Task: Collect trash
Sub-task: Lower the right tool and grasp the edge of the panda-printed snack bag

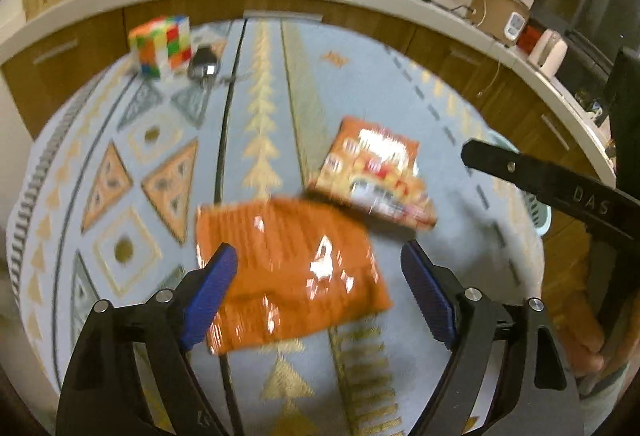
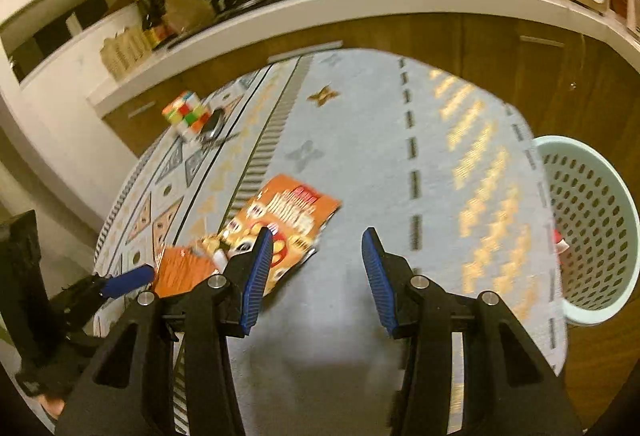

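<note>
An orange snack wrapper (image 1: 288, 268) lies flat on the patterned tablecloth, between and just beyond my open left gripper (image 1: 320, 256). A printed orange snack packet (image 1: 376, 172) lies just behind it to the right. In the right wrist view the printed packet (image 2: 288, 220) lies under my open right gripper's left finger (image 2: 256, 268), and the orange wrapper (image 2: 180, 268) shows at the left. My right gripper (image 2: 318, 240) is empty above bare cloth. A pale green perforated basket (image 2: 592, 228) stands off the table's right edge, with something red inside.
A Rubik's cube (image 1: 164, 44) and a dark small object (image 1: 204, 62) sit at the table's far left. A wooden cabinet and white kitchen counter (image 2: 360, 4) with a wok and rice cooker run behind. The right gripper's body (image 1: 560, 184) shows at the left view's right side.
</note>
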`<state>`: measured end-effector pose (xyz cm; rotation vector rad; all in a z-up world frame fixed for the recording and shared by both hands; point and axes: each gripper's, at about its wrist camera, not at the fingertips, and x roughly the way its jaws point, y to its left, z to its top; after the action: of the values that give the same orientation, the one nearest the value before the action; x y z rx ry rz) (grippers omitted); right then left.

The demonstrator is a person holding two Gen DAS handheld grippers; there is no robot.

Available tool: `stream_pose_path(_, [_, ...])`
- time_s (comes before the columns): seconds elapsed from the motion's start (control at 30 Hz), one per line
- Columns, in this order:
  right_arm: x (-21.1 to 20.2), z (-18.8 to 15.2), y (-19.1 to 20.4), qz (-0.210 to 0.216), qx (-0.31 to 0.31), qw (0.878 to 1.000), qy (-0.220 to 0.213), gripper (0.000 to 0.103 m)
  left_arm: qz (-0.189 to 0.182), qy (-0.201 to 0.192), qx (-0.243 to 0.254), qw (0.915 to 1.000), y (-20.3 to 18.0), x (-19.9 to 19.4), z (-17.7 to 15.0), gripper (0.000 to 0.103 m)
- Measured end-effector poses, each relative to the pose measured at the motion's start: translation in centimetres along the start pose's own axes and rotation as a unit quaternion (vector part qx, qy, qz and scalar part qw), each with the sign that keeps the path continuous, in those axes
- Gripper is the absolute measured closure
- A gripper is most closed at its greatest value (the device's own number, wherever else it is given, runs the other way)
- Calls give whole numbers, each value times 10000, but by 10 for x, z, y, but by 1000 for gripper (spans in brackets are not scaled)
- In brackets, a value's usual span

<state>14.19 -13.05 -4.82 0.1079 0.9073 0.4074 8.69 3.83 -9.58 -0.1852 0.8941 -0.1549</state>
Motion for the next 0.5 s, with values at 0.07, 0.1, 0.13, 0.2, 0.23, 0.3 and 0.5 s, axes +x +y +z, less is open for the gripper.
stream_pose_path(0.07, [6, -4, 6, 46, -32, 9999, 94, 60, 87, -43, 53, 9999, -1, 1, -5, 17])
stream_pose_path(0.1, [8, -6, 8, 48, -47, 9999, 127, 60, 220, -74, 148, 9996, -4, 2, -6, 17])
stream_pose_path(0.13, [8, -7, 8, 40, -64, 9999, 143, 60, 283, -74, 201, 9994, -6, 2, -7, 17])
stream_pose_path(0.2, [7, -9, 10, 31, -101, 9998, 171, 60, 562, -38, 380, 9977, -10, 7, -9, 17])
stream_pose_path(0.23, [7, -10, 10, 34, -109, 9998, 189, 60, 711, -14, 464, 9964, -12, 9, -11, 17])
stream_pose_path(0.3, [9, -11, 9, 69, -121, 9996, 247, 60, 776, -11, 619, 9951, -12, 9, -14, 17])
stream_pose_path(0.5, [11, -18, 16, 187, -239, 9991, 294, 52, 432, -52, 479, 9979, 13, -2, -12, 42])
